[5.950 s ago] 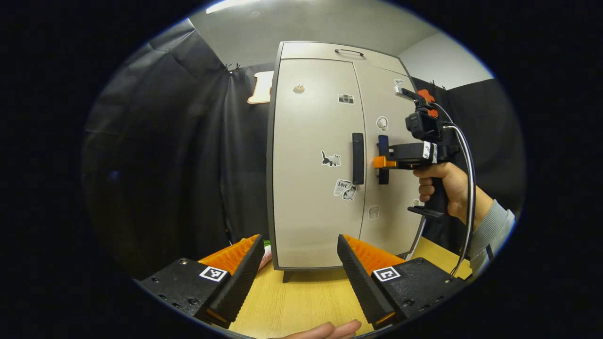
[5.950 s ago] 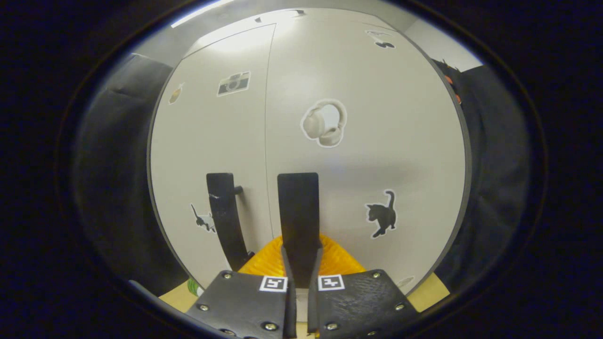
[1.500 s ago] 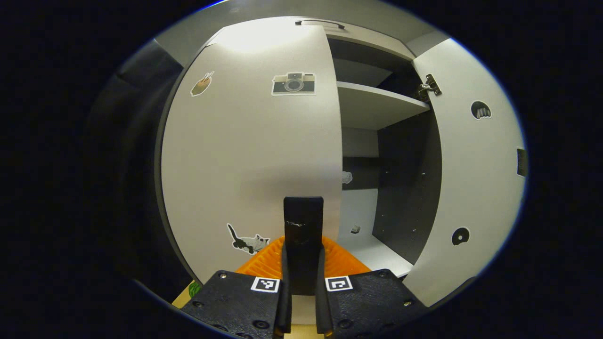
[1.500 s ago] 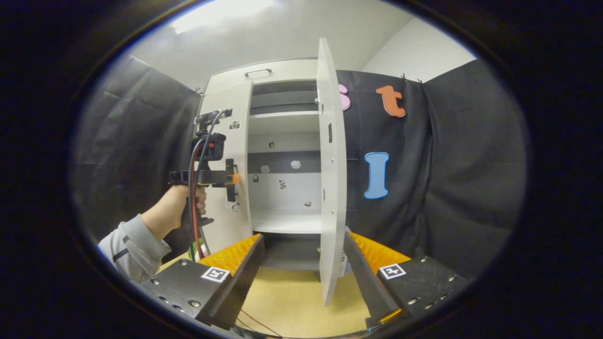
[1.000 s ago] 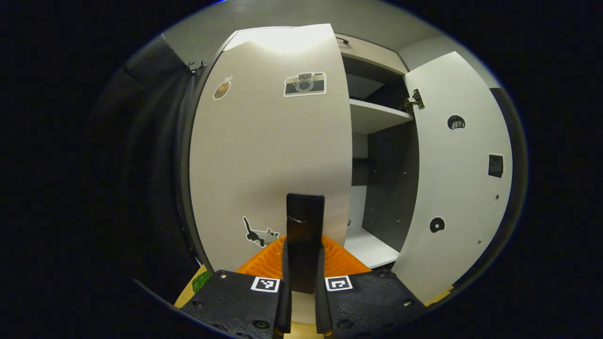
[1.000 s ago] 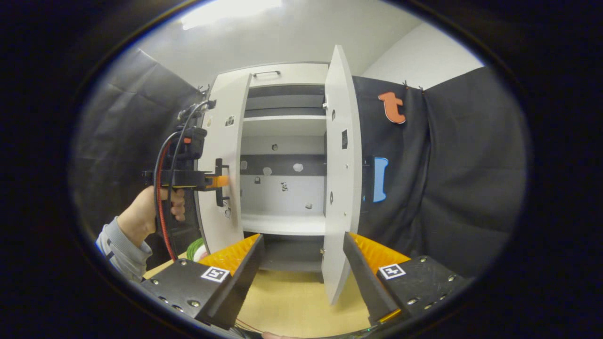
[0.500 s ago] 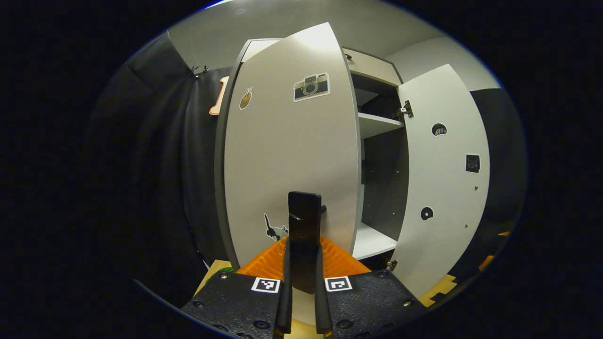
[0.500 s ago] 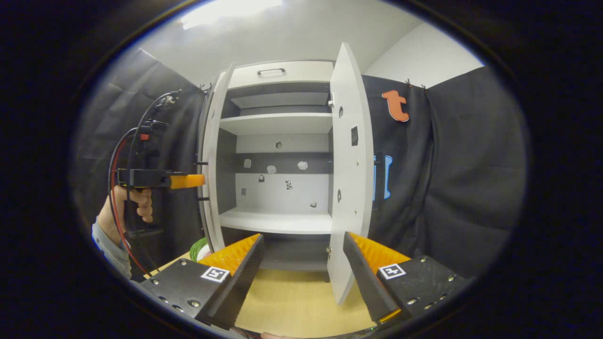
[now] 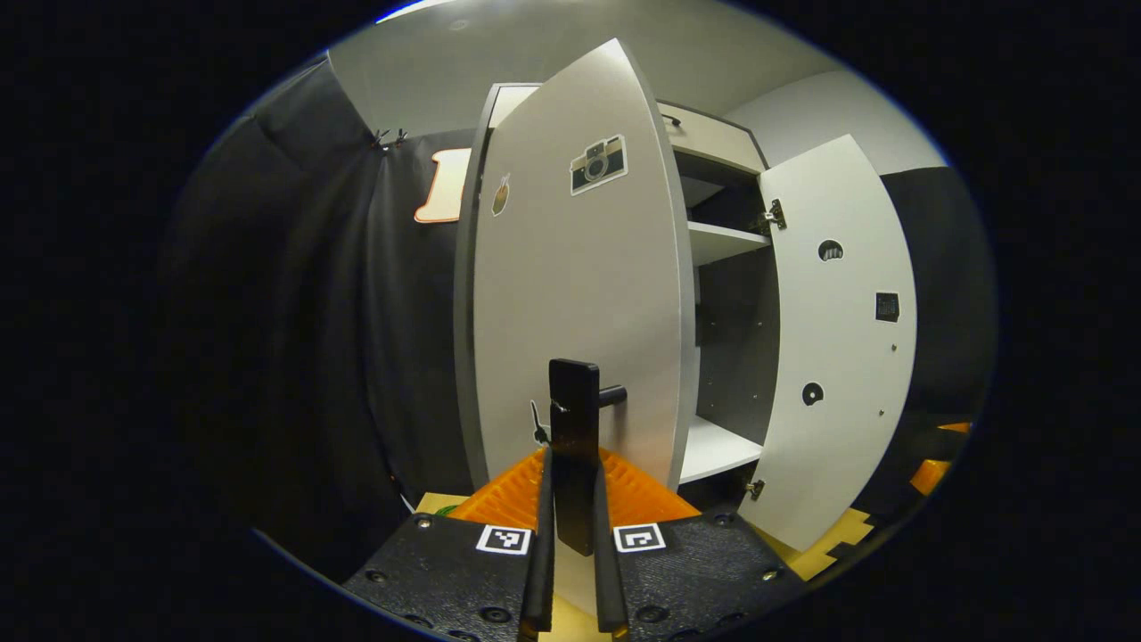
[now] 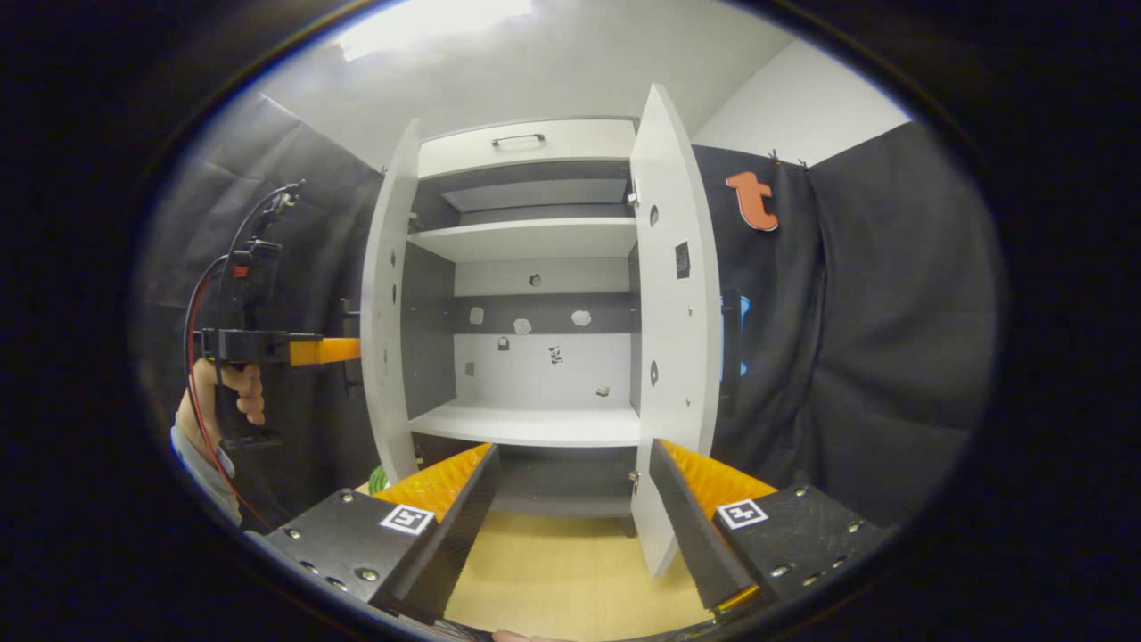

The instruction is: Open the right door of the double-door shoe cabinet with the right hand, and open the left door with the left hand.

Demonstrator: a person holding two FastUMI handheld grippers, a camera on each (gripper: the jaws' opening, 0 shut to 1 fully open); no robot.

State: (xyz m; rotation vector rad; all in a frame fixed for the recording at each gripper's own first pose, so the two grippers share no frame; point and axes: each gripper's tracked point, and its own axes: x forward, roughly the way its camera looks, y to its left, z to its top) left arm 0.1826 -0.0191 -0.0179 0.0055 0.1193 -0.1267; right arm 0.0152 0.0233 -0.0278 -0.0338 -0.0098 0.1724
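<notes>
Hidden: the lower end of the left handle is covered by the left gripper; in the right gripper view most of that handle sits behind the left door, so only a sliver shows.
Hard to make out: small marks on the cabinet's back panel are too small to tell; a bit of green by the left door's foot cannot be named.
Cut off: the hand holding the left gripper is seen at the left rim of the right gripper view, its sleeve cropped.
Left jaws: closed on the left handle, both fingers pressing its sides.
Right jaws: the right gripper stands wide apart, holding nothing, above the tabletop.
Left door: swung well out, edge-on in the right gripper view; a camera sticker on its face.
Right door: the right door is swung out, inner face showing, its lower corner between the right fingers in that view.
Cabinet contents: upper shelf and lower shelf both bare.
Cabinet place: on the tabletop, against the black cloth.
</notes>
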